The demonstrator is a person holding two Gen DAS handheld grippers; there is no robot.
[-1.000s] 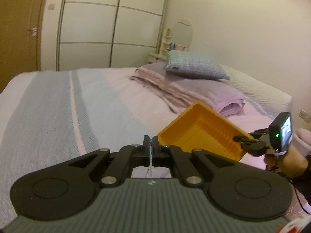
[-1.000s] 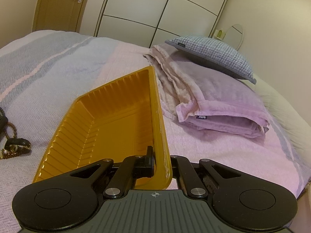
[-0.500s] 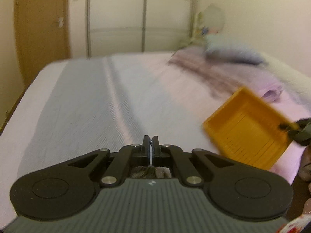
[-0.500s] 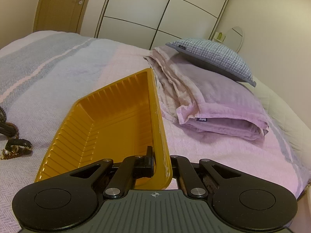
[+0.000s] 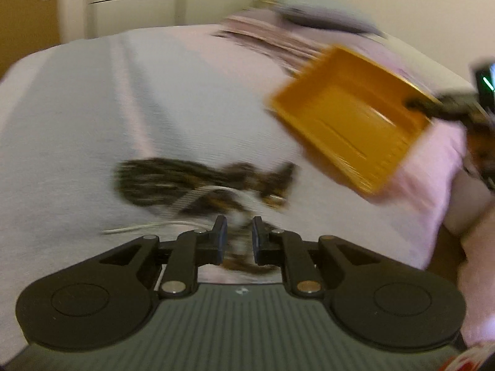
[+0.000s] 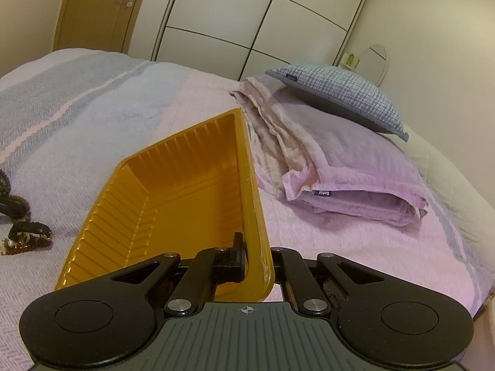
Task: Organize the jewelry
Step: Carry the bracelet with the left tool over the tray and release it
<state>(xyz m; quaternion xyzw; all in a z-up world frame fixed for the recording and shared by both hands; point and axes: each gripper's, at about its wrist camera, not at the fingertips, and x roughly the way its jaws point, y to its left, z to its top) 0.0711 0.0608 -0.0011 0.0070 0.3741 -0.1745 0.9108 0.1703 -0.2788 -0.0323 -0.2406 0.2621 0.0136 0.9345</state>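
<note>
Left hand-held gripper (image 5: pixel 238 235): jaws slightly parted and opening, poised over a blurred heap of dark and gold jewelry (image 5: pixel 198 182) on the bed (image 5: pixel 77 123); part of the heap seen in the gap between the pads, contact not discernible (motion blur). Thin pale chain (image 5: pixel 148 225) trailing toward 9 o'clock from the fingertips. Orange tray (image 5: pixel 349 117) at 2 o'clock of the heap, well apart from it.

Right hand-held gripper (image 6: pixel 250 253): closed tight on the near right rim of the orange ribbed tray (image 6: pixel 173 204), one pad inside the wall, the other hidden outside it; tray raised at the gripped end, interior bare. Jewelry at 9 o'clock of the tray (only the edge of the heap in view). Folded lilac blanket (image 6: pixel 346 182) at 2 o'clock, checked pillow (image 6: pixel 337 92) resting on top.
</note>
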